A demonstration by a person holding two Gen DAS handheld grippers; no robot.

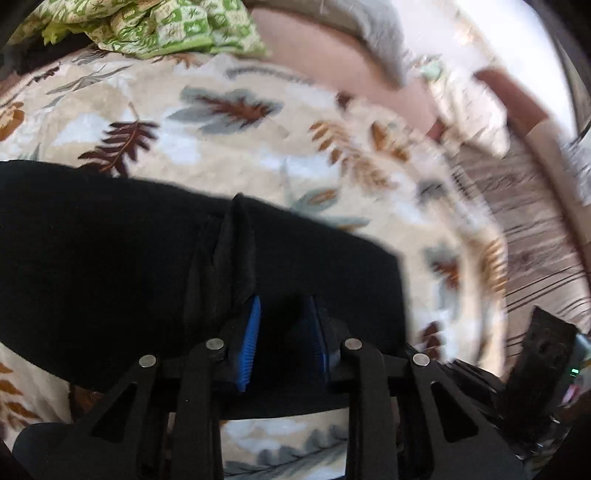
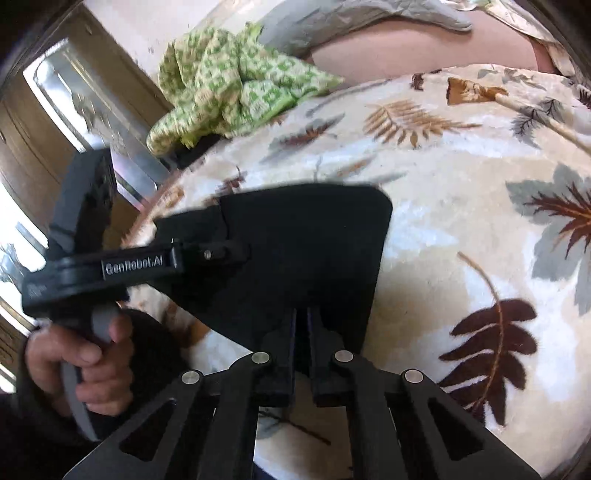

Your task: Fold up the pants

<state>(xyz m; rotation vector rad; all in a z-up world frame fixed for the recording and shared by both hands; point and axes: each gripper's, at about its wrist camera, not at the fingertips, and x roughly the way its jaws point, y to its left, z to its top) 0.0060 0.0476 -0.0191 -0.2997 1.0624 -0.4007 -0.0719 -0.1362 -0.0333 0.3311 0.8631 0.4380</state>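
Observation:
Black pants [image 1: 110, 258] lie on a leaf-patterned blanket [image 1: 221, 147]. In the left wrist view my left gripper [image 1: 284, 325] stands over the pants' near edge with its blue pads [image 1: 253, 332] apart; black cloth fills the gap between them. In the right wrist view my right gripper [image 2: 302, 321] is shut on the near edge of the pants [image 2: 314, 240], its fingers nearly touching. The left gripper's body [image 2: 140, 266], held in a hand [image 2: 85, 365], reaches onto the pants from the left.
A green patterned cloth [image 2: 229, 92] is bunched at the far edge of the blanket [image 2: 461, 221]. A grey pillow [image 2: 351, 18] and pink sheet [image 2: 406, 48] lie behind. A wooden door and window [image 2: 74, 110] are to the left. The right gripper's body [image 1: 539, 362] shows at right.

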